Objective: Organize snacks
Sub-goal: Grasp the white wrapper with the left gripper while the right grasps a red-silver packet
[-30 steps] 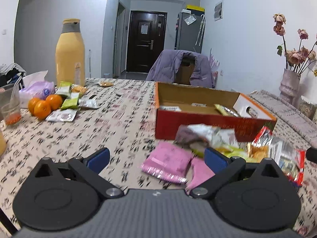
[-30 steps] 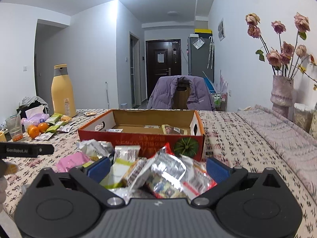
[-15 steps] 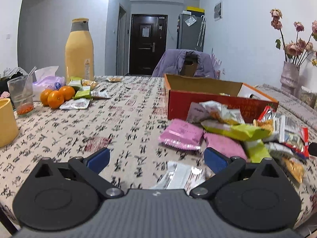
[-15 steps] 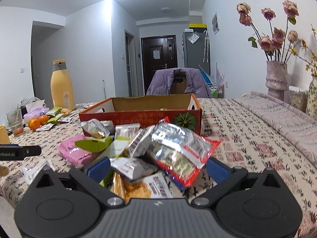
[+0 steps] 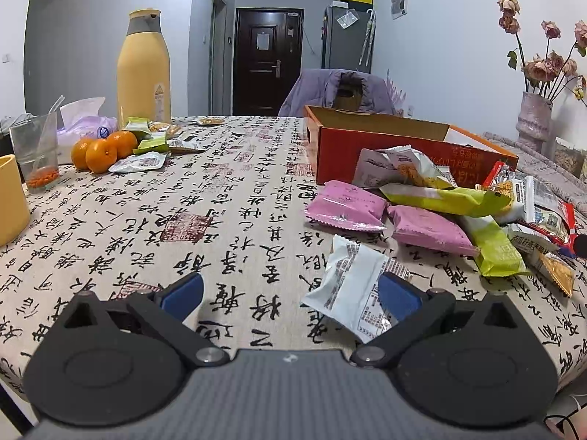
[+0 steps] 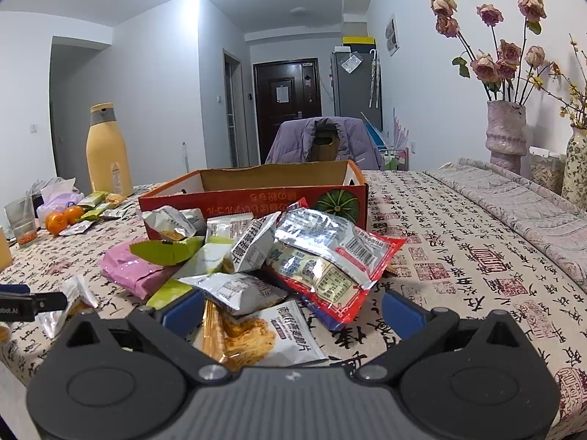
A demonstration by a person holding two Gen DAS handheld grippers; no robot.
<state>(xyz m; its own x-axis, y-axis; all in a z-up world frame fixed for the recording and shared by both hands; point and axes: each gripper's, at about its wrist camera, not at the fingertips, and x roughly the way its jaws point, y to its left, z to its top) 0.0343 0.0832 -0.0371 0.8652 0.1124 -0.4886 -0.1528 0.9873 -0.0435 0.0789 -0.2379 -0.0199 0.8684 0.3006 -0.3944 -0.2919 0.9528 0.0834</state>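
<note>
An open red cardboard box [image 5: 396, 157] stands on the patterned tablecloth, and also shows in the right wrist view [image 6: 253, 198]. A heap of snack packets lies in front of it: pink ones [image 5: 346, 207], green ones [image 5: 444, 196] and a red-edged silver one [image 6: 330, 253]. My left gripper [image 5: 290, 291] is open and empty, low over the table's near edge. A white packet [image 5: 354, 288] lies just inside its right finger. My right gripper [image 6: 291, 306] is open and empty, with a white and orange packet [image 6: 262, 333] lying between its fingers.
At the far left stand a tall yellow bottle [image 5: 143, 69], oranges [image 5: 101, 148], a glass [image 5: 35, 156], tissues [image 5: 82, 117], a yellow cup [image 5: 11, 201] and a few more packets [image 5: 146, 146]. Vases with dried roses [image 6: 504, 128] stand at the right. A chair with a purple jacket [image 6: 324, 145] is behind the table.
Both grippers have pulled back toward the table's near edge and dropped lower. More of the snack heap and the white packet have come into view. Both stay open.
</note>
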